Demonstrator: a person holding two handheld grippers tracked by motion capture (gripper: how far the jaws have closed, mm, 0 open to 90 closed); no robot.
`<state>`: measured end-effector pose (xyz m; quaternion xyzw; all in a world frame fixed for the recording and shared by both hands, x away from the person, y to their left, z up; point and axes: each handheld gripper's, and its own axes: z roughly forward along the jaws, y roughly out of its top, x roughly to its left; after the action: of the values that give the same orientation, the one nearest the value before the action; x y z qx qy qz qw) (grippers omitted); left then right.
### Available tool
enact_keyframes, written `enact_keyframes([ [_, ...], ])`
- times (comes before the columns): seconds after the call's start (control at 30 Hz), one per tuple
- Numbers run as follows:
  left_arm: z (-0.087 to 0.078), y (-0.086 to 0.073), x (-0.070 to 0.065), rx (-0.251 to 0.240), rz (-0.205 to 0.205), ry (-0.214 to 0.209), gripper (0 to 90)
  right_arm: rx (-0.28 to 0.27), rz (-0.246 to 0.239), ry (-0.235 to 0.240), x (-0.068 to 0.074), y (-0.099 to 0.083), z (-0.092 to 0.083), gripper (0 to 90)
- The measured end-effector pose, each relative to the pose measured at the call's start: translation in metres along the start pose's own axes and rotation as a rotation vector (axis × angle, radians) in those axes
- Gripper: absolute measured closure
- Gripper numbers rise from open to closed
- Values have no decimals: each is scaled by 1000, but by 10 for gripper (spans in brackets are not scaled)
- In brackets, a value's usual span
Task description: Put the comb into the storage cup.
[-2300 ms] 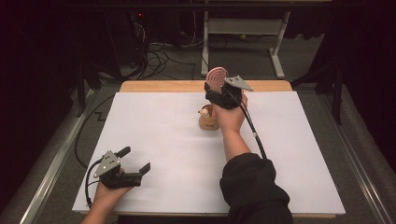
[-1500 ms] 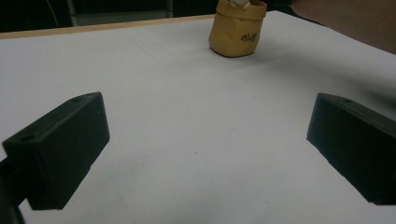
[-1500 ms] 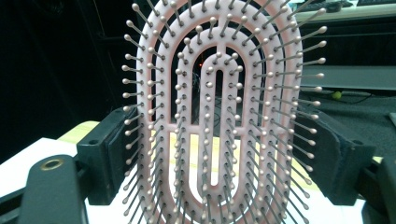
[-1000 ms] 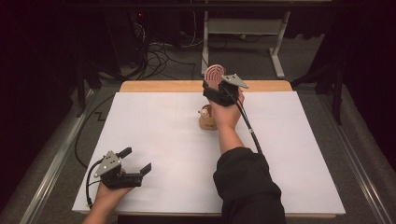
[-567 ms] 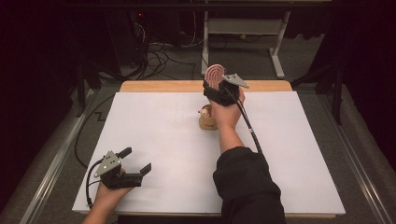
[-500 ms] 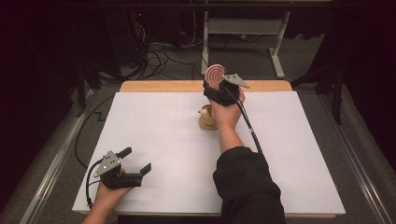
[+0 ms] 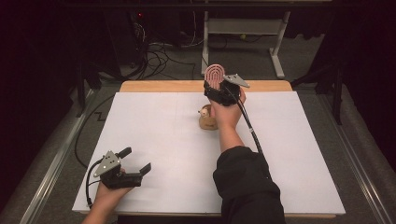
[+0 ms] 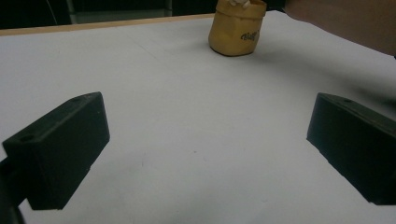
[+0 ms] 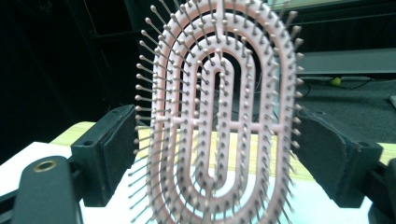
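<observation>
A: Dark room, white tabletop (image 7: 154, 135), wood strip at far edge. Where's the hairbrush?

B: Pink hairbrush (image 9: 217, 112) sits upright between the right gripper (image 7: 219, 88) jaws, lifted over the far edge, above the small yellow pot (image 7: 207, 119). Jaws wide, flanking the brush head; can't tell if the pads press.

A: Left gripper (image 7: 133, 170)?

B: Open, empty, resting near the front edge.

A: Step?

B: Looks like carrying the brush. Next probably lowering it toward the pot, kept upright.

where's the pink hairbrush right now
In the high view the pink hairbrush stands upright between the jaws of the right gripper, at the table's far edge, just beyond the small tan pot.
</observation>
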<state>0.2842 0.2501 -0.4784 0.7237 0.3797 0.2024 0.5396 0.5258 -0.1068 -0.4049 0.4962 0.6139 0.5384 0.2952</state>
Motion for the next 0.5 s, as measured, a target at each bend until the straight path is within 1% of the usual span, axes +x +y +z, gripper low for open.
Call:
enact_keyframes([
  [0.23, -1, 0, 0, -5, -2, 2, 0, 1, -5, -8, 1, 1, -1, 143],
  [0.5, -1, 0, 0, -5, 0, 3, 0, 9, 5, -14, 0, 3, -4, 92],
])
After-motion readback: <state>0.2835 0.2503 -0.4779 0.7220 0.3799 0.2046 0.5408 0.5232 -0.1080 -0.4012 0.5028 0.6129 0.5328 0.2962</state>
